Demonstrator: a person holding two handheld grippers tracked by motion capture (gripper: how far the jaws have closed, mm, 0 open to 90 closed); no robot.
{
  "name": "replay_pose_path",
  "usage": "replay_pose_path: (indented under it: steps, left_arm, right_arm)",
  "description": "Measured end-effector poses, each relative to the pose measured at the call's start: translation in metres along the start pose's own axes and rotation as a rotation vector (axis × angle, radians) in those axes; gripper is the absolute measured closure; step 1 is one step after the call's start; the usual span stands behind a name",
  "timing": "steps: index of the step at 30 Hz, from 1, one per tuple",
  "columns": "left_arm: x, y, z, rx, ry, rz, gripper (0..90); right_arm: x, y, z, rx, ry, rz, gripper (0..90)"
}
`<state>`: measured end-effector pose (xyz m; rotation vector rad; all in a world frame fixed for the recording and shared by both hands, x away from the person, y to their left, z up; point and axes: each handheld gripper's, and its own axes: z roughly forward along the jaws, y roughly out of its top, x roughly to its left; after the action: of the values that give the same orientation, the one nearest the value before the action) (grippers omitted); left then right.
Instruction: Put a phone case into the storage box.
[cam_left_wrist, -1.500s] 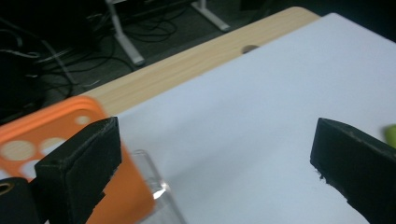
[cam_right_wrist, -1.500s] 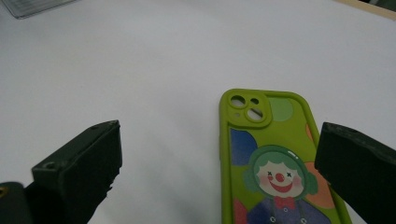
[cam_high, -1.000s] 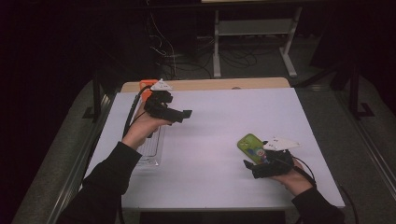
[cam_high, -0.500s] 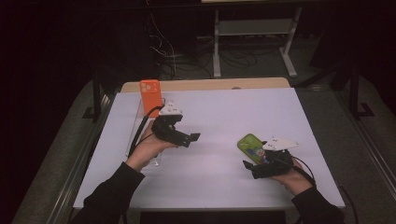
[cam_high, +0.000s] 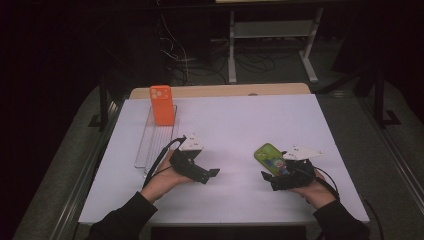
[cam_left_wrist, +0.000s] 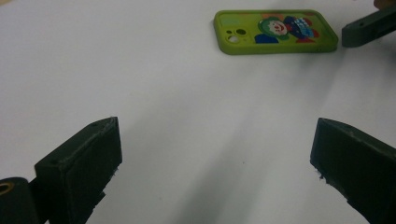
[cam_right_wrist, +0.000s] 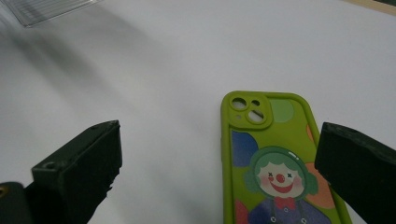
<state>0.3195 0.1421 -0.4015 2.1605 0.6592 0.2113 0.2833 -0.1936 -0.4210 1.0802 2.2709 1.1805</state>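
Two phone cases mark the progress of the work. One, an orange phone case (cam_high: 161, 104), stands upright at the far end of a clear slotted rack (cam_high: 150, 145) on the left side of the white table (cam_high: 240, 125); this half appears done. The other, a green phone case (cam_high: 270, 158) printed with a clown, lies flat on the table at the near right, camera cutouts toward the far side, and has yet to be lifted.

Left gripper (cam_high: 212, 173): held low over the table just near of the rack's near end, jaws spread wide with nothing between them; in the left gripper view the green case (cam_left_wrist: 274, 31) lies well ahead of it. Right gripper (cam_high: 266, 178): jaws likewise wide apart and holding nothing, resting at the near edge of the green case (cam_right_wrist: 275, 163), which in the right gripper view lies toward the right-hand jaw without being pressed.

Judged remaining: grasping the green case, carrying it left, and standing it in a free slot of the rack.
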Motion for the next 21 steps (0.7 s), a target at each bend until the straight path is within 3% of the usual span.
replay_pose_path:
  steps: [2,9,10,12,21]
  left_arm:
    - [0.002,-0.004,0.001,0.007,-0.001,0.014,1.7]
    - [0.007,-0.008,0.006,-0.007,-0.003,-0.006,1.7]
    - [0.007,-0.009,0.006,-0.016,-0.011,-0.029,1.7]
    - [0.008,-0.008,0.006,-0.018,-0.015,-0.029,1.7]
    - [0.010,-0.006,0.003,-0.038,-0.027,-0.020,1.7]
  right_arm:
    - [0.000,0.000,-0.001,0.004,0.000,0.004,0.0]
    - [0.002,0.007,-0.007,0.063,0.018,0.007,0.0]
    - [0.002,0.008,-0.007,0.067,0.023,0.007,0.0]
    - [0.000,0.012,-0.008,0.081,0.049,0.021,0.0]
    - [-0.018,0.030,-0.004,0.130,-0.002,0.012,0.0]
